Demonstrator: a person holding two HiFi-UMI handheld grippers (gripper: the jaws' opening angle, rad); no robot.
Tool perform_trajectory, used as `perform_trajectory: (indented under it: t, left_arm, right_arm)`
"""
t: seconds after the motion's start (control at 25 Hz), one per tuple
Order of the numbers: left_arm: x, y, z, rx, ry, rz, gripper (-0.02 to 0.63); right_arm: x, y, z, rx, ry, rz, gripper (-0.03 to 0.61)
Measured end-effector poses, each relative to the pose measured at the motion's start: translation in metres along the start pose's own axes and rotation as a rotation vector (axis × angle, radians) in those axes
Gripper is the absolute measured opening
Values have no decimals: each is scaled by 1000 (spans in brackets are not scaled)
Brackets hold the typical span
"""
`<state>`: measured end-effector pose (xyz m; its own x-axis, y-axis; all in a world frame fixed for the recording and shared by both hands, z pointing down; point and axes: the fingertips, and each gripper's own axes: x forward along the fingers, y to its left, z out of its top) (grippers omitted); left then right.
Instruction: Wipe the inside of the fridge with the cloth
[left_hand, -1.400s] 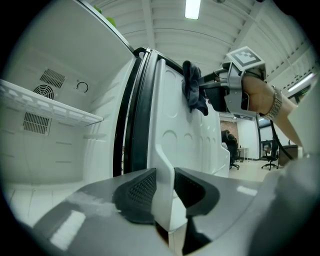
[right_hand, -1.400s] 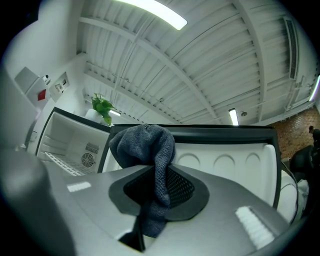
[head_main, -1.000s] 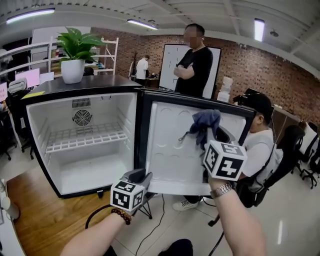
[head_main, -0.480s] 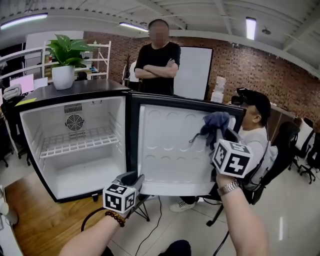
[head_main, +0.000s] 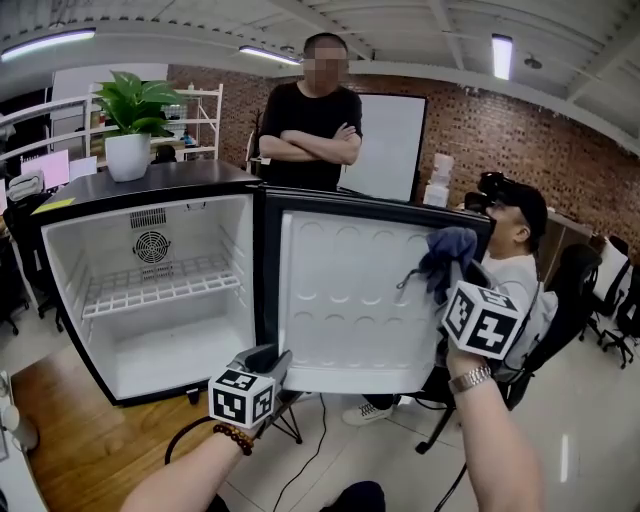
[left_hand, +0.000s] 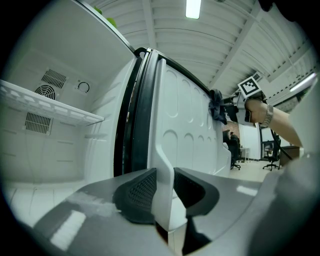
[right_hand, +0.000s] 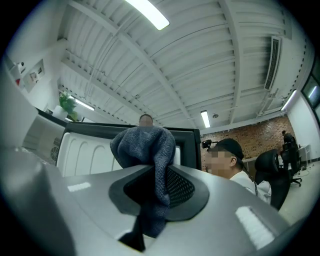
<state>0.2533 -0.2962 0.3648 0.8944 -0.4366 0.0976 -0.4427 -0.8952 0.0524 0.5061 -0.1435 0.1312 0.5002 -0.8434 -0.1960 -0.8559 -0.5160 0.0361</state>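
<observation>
— Since a second ago the right gripper has carried the cloth toward 3 o'clock along the top of the fridge door, hasn't it?

— Yes. Its jaws are closed on the cloth's middle. One bunch rises above the pads at 12 o'clock, and the tail drops between them at 6 o'clock, out of sight.

— Does the cloth touch the door?

— It sits at the door's upper corner, at 2 o'clock. The bunched fabric hides the actual contact, so I cannot tell.

— And the left gripper?

— It is clamped on the door's lower edge, the white liner pinched between both pads. From the head view its tips are tucked under that edge.

— Beyond that?

— The fridge stands open at 9 o'clock, a wire shelf across it. A plant stands on top at 10 o'clock. The fridge hides the standing person at 12 o'clock from the waist down. The door and the right gripper partly cover the seated person at 3 o'clock.
</observation>
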Motion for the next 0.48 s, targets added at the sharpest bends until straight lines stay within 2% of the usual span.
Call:
perform_trajectory:
  t: [0.16,0.32,0.48]
  left_arm:
    - [1,0,1,-5,-2,-3,115]
    - [1,0,0,-9,-2,-1,115]
    - [1,0,0,-14,2,1,114]
  right_arm:
    - [-16,43,3,22,-38,96,61]
    - [-26,120,-3,41,-43,259,61]
    - [-29,194,-22,59,-2,381,61]
